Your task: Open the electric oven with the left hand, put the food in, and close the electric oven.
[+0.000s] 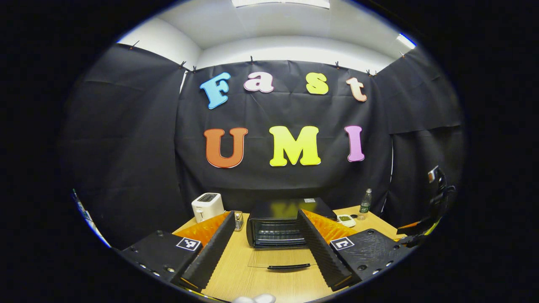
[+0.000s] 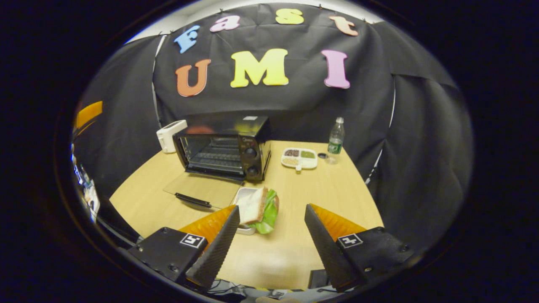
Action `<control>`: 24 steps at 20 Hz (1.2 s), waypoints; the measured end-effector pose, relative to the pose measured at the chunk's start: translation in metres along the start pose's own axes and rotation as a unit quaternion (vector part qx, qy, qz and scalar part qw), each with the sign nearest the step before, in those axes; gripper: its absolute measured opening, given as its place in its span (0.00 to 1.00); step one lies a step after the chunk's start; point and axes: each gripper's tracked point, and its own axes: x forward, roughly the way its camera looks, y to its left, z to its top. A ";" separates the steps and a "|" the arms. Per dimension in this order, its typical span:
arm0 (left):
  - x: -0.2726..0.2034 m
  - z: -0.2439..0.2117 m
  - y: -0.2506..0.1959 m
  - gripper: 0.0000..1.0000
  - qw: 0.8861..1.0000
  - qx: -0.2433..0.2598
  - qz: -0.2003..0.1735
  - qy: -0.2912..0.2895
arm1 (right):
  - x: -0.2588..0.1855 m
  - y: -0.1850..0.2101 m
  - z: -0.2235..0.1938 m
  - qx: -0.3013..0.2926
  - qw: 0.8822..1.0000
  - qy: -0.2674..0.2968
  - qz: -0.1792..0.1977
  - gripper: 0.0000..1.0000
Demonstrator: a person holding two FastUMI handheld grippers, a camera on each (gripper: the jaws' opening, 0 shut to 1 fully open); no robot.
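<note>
Oven (image 1: 278,227) sits mid-frame in the left gripper view, just past the left gripper (image 1: 267,244), whose fingers are spread wide with nothing in them. Its glass door (image 1: 281,263) lies flat on the table (image 1: 236,273). In the right gripper view, the right gripper (image 2: 269,237) gapes empty near the sandwich (image 2: 257,206) on its tray (image 2: 244,194), bottom middle.

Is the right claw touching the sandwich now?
Apart. In the right gripper view, the open right claw stands short of the sandwich, with bare table between its fingers.
</note>
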 end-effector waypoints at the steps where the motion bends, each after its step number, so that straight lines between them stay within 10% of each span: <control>1: -0.002 0.002 0.003 0.96 1.000 0.001 0.005 -0.001 | 0.008 -0.002 -0.008 0.006 1.000 0.015 -0.001 0.96; 24: 0.019 -0.013 -0.004 0.96 0.998 -0.007 0.053 0.036 | 0.132 0.020 -0.035 0.156 0.949 0.210 0.176 0.79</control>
